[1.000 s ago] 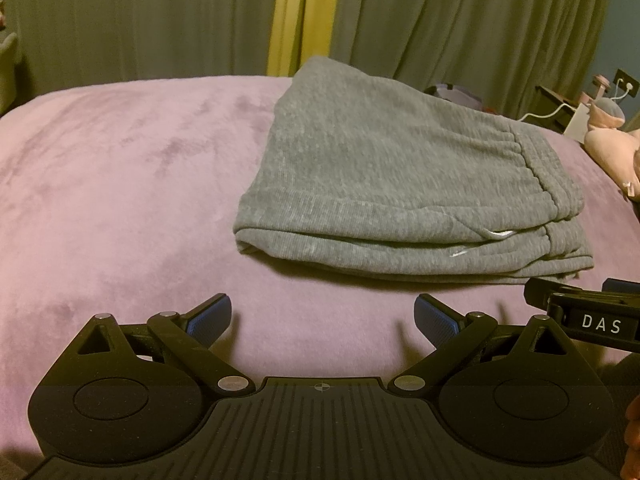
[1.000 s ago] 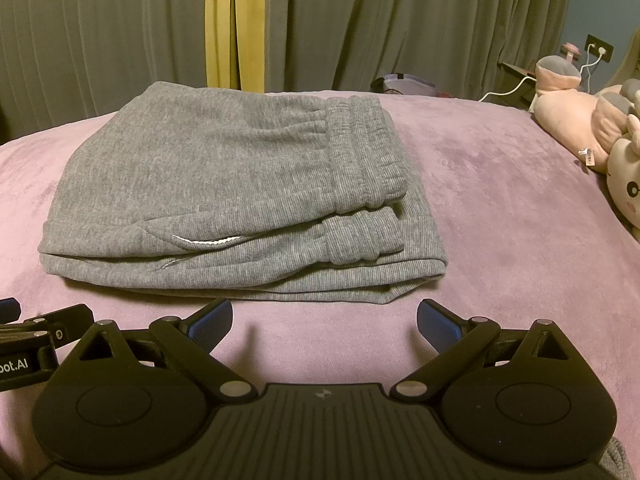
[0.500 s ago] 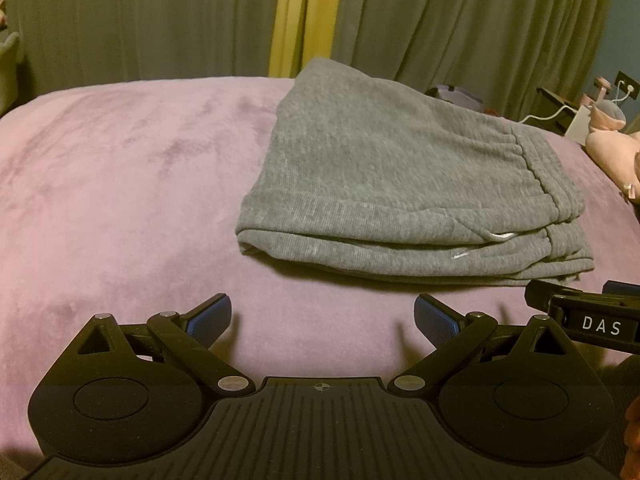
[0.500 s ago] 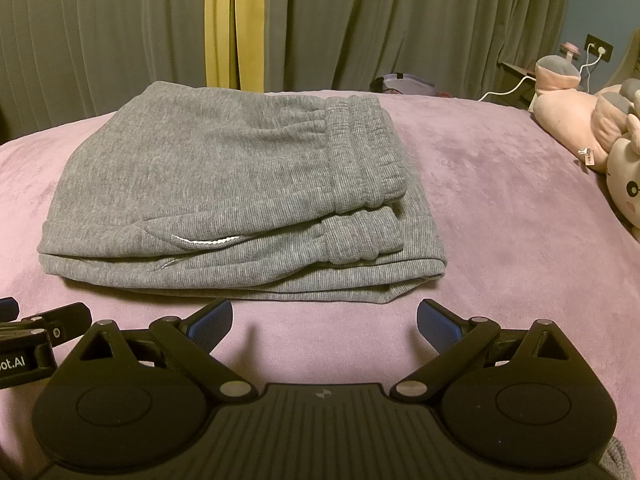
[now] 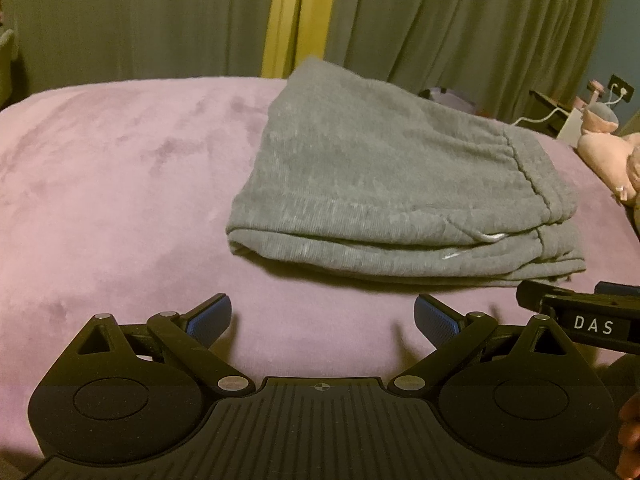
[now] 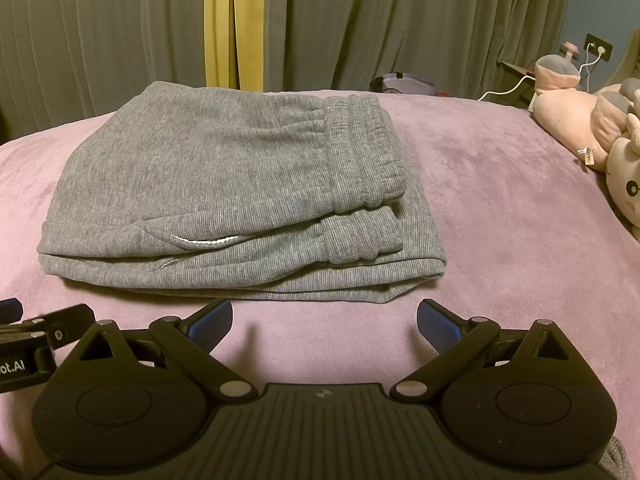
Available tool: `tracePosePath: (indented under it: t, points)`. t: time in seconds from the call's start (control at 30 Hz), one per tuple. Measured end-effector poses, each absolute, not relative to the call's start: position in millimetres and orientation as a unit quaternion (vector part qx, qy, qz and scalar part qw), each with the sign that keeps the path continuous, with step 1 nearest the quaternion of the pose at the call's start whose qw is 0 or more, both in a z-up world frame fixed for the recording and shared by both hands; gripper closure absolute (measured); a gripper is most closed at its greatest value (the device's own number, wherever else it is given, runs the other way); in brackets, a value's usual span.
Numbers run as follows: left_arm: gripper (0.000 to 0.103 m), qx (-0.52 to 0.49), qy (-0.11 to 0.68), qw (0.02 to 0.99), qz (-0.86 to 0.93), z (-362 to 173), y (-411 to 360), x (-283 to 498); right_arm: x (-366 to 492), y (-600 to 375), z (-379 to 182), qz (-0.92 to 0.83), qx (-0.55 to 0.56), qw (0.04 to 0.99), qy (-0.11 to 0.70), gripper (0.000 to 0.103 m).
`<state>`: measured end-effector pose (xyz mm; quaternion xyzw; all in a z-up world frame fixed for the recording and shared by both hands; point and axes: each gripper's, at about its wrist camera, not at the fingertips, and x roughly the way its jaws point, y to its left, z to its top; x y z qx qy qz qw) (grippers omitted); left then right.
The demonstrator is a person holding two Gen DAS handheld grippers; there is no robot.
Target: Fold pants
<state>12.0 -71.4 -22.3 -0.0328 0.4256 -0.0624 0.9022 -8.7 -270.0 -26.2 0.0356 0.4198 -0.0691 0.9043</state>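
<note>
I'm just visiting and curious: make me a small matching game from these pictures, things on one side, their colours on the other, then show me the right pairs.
Things:
1. folded pants
2. bed cover
3. strip between the curtains
4. pads on the right gripper

Colours:
A. blue
B. grey
C. yellow
D. purple-pink

Pairs: 1-B, 2-D, 3-C, 4-A

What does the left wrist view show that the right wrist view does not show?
Only left wrist: bare blanket left of the pants, and the right tool's "DAS" label. Only right wrist: the white plush and the waistband seen clearly. Both: folded pants, curtains, pink plush, each own tool open: left tool, right tool.
</note>
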Motion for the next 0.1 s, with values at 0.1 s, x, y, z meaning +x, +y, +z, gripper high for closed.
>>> tracePosePath:
  t: [0.1]
  points:
    - [0.002, -0.033, 0.42, 0.905, -0.057, -21.5, -71.4, 10.9, -10.5, -271.1, -26.3, -0.069, 0.035, 0.904, 0.42, 0.004]
